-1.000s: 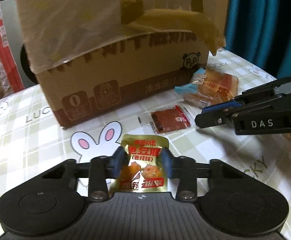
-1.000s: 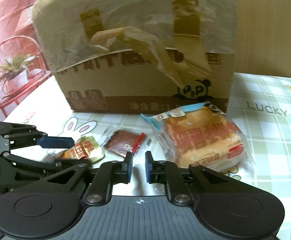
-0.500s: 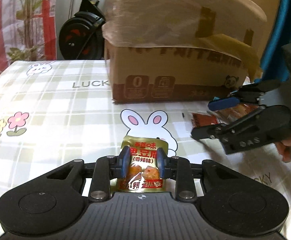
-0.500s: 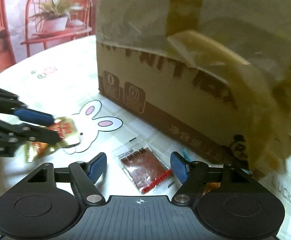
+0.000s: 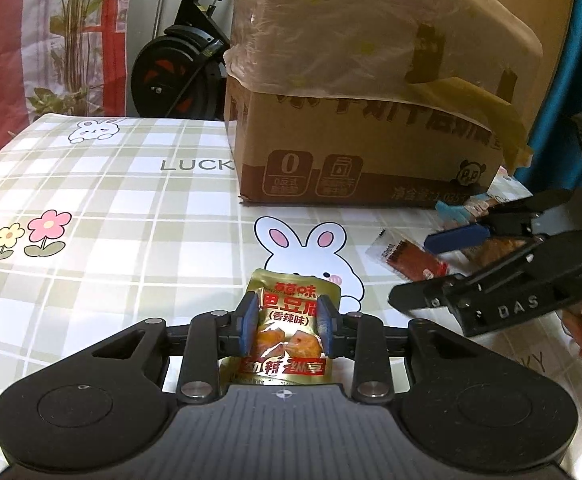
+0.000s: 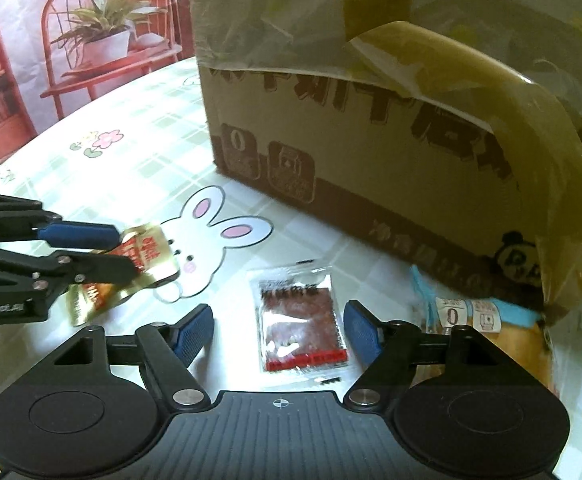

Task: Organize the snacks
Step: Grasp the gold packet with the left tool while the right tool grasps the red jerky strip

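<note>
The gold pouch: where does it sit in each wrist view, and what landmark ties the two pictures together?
Left wrist view: the gold pouch is at bottom centre, between the left gripper's fingers, which are opening.
Right wrist view: the pouch is at middle left, between the fingers reaching in from the left edge.
Shared landmark: the rabbit print just beyond the pouch.

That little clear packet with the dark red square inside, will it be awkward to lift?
Probably a bit. The clear packet lies flat on the tablecloth, so pads may struggle to get under it. Its glossy film looks slippery. It seems thin and light, likely bending when pinched.
</note>
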The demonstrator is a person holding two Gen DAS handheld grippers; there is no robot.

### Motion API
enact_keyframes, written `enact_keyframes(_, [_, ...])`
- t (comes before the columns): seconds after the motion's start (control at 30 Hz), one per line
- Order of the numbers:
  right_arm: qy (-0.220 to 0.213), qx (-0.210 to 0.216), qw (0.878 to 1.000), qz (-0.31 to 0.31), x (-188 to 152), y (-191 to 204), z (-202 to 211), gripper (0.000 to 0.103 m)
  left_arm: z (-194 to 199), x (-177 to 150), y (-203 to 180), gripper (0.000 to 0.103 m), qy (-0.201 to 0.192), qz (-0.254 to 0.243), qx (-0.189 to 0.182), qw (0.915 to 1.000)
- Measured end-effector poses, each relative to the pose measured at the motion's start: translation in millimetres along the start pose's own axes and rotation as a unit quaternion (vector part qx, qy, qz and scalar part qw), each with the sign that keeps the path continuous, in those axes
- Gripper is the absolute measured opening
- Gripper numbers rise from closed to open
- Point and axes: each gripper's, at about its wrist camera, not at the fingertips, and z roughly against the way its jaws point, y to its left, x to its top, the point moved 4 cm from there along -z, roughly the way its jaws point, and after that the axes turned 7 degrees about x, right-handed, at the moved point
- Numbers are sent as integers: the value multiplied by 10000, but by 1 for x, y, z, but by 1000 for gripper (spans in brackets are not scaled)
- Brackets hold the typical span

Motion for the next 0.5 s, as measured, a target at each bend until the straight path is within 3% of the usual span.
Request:
enact_keyframes(0.1, [-184,-100,9998,-50,-5,3,6,42,1,-1,0,35,-19,-7,6,10000])
enact_keyframes(0.43, [-841,-522,9943,-390,-18,11,1,45,3,-3,-1,37,-47,-54,66,10000])
enact_keyframes(0.47, [-930,-561,9934,-381,-22,12,1,45,4,-3,-2,38,-55,-103,76,9999])
enact_keyframes(0.5, [-1031,-587,9922,-390,-25,13,1,44,4,-4,-2,46,-62,-155,117,9998])
